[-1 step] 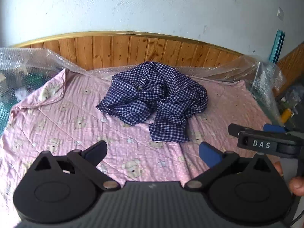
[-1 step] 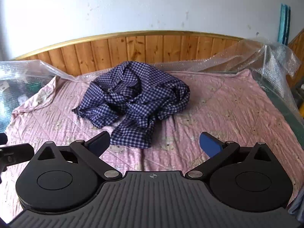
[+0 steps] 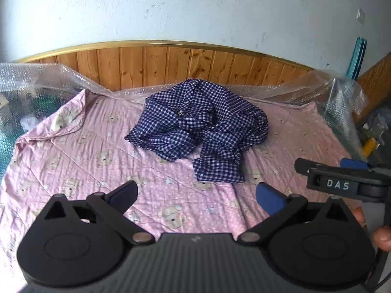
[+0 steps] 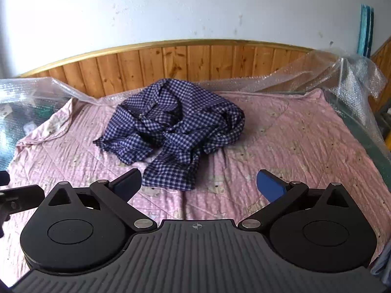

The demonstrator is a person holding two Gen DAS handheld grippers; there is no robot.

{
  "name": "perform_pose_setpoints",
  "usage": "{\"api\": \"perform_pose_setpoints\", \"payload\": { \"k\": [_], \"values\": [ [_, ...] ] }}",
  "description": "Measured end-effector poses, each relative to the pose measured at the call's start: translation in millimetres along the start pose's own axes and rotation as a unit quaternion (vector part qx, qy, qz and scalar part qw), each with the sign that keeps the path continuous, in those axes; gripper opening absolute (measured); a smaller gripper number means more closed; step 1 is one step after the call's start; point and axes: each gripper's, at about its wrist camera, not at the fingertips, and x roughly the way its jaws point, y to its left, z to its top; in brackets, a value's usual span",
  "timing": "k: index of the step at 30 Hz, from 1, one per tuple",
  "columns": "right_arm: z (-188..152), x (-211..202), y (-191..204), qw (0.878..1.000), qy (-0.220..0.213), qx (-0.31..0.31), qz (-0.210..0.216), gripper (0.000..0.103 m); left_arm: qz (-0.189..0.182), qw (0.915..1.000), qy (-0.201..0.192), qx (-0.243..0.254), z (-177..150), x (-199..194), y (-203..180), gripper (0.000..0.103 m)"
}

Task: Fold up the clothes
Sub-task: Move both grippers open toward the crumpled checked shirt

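Observation:
A crumpled navy-and-white checked shirt (image 3: 202,127) (image 4: 171,127) lies in a heap on a pink bear-print quilt (image 3: 97,166) (image 4: 293,146), toward its far side. One flat end of it points at me. My left gripper (image 3: 196,195) hovers open over the quilt, short of the shirt, with nothing between its fingers. My right gripper (image 4: 199,185) is open too and holds nothing; its left fingertip (image 4: 128,182) shows just before the shirt's near end. The right gripper's side (image 3: 342,183), marked DAS, appears at the right of the left wrist view.
Bubble wrap (image 3: 48,78) (image 4: 342,83) rims the quilt at the back and both sides. Wooden panelling (image 3: 171,66) and a white wall stand behind. A person's fingers (image 3: 381,239) hold the right gripper. Clutter with a yellow object (image 3: 369,144) sits at the far right.

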Motion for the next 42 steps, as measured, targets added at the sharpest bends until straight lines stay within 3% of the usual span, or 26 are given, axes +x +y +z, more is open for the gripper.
{"api": "perform_pose_setpoints", "payload": {
  "k": [6,13,42],
  "values": [
    [-2,2,6,1.000,0.008,-0.016,-0.003,0.101,0.003,0.9999,0.015,0.003,-6,2,10,0.103],
    [-5,2,2,1.000,0.016,-0.023,0.005,0.101,0.044,0.9982,0.034,0.024,-9,11,-13,0.103],
    [-8,12,10,0.998,0.041,-0.038,-0.007,0.101,0.025,0.9976,0.064,0.004,-17,22,-3,0.103]
  ]
}}
